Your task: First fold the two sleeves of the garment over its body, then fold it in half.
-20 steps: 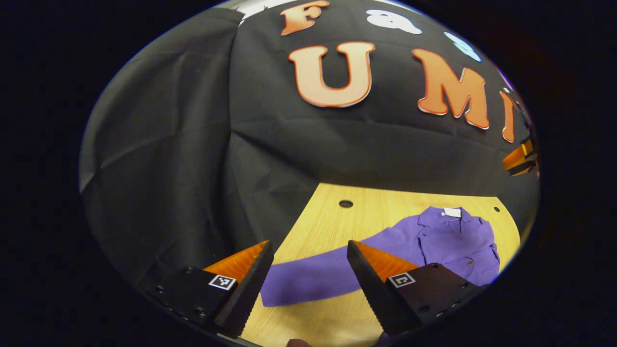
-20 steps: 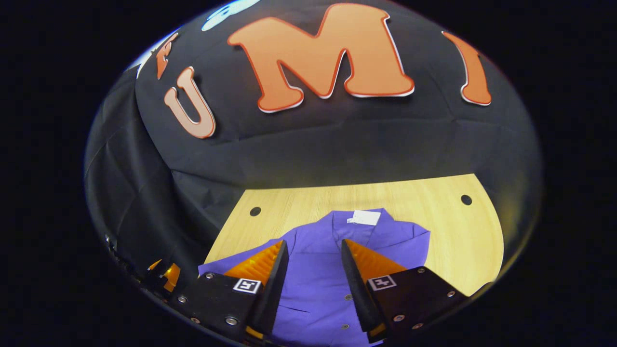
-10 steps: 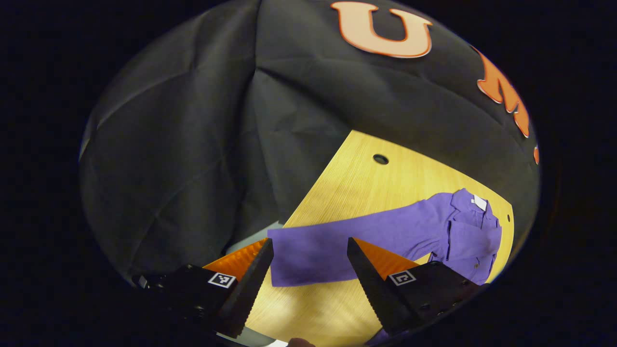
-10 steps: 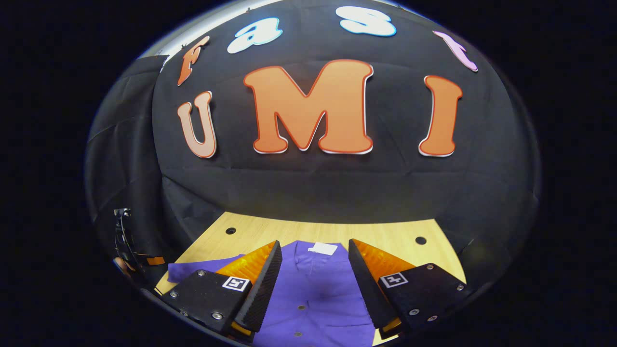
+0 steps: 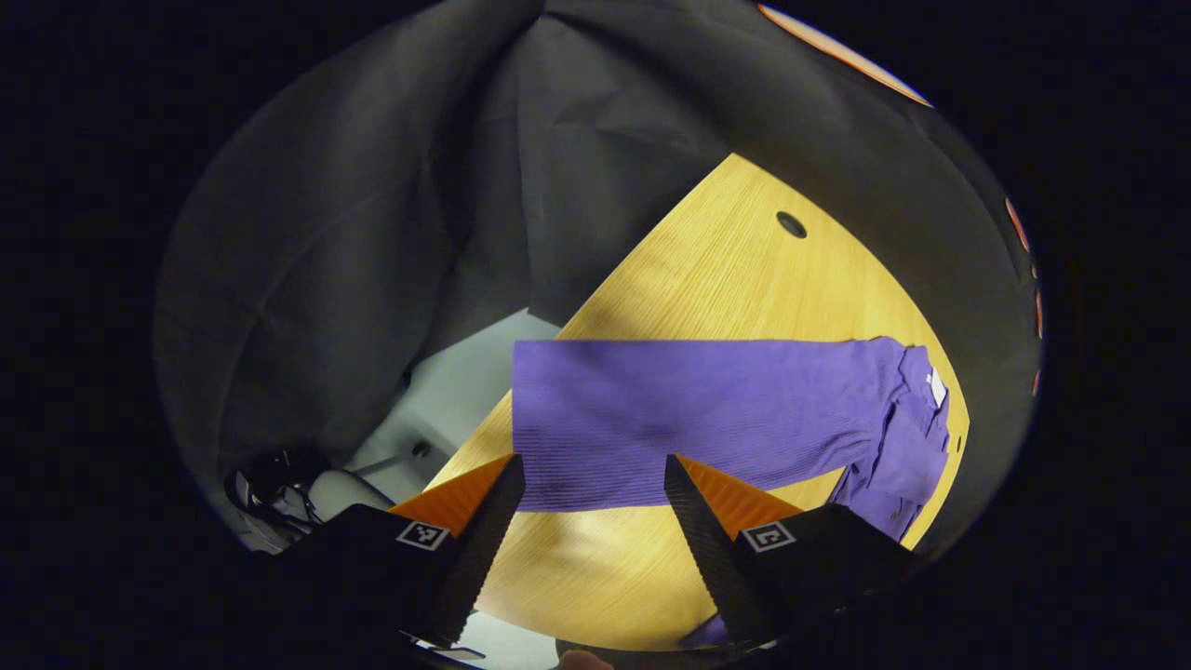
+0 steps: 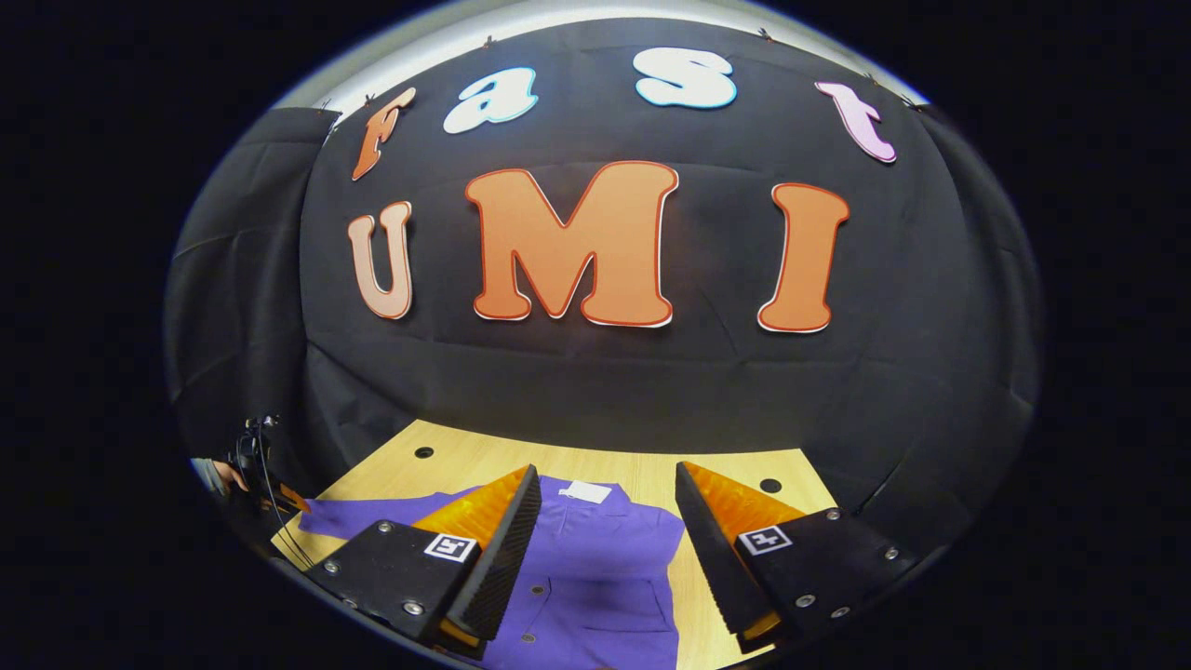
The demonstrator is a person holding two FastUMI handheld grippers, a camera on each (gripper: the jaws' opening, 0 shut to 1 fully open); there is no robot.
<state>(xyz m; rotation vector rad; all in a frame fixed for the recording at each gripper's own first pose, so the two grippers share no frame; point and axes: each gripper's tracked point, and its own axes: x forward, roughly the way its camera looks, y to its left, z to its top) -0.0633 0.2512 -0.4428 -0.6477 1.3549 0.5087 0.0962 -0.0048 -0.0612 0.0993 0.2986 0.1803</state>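
A purple button-up garment [image 6: 595, 568] lies on the wooden table [image 6: 726, 465], its collar with a white tag [image 6: 583, 491] toward the back wall. In the left gripper view one long sleeve [image 5: 689, 419] stretches flat across the table from the body [image 5: 907, 447] to the table's left edge. My left gripper [image 5: 591, 507] hangs open just above the sleeve's cuff end. My right gripper [image 6: 605, 530] is open above the garment's body, with nothing between its fingers. The left gripper and a hand [image 6: 244, 470] appear at the far left of the right gripper view.
The wooden table [image 5: 735, 270] has round holes [image 5: 791, 224] near its back corners. Beyond the table's left edge lies a pale floor [image 5: 447, 400] with cables and gear [image 5: 279, 484]. The black cloth wall stands close behind the table.
My left gripper has tilted down and swung left, closing in on the sleeve's cuff. My right gripper has drawn back and tipped up, away from the garment's body.
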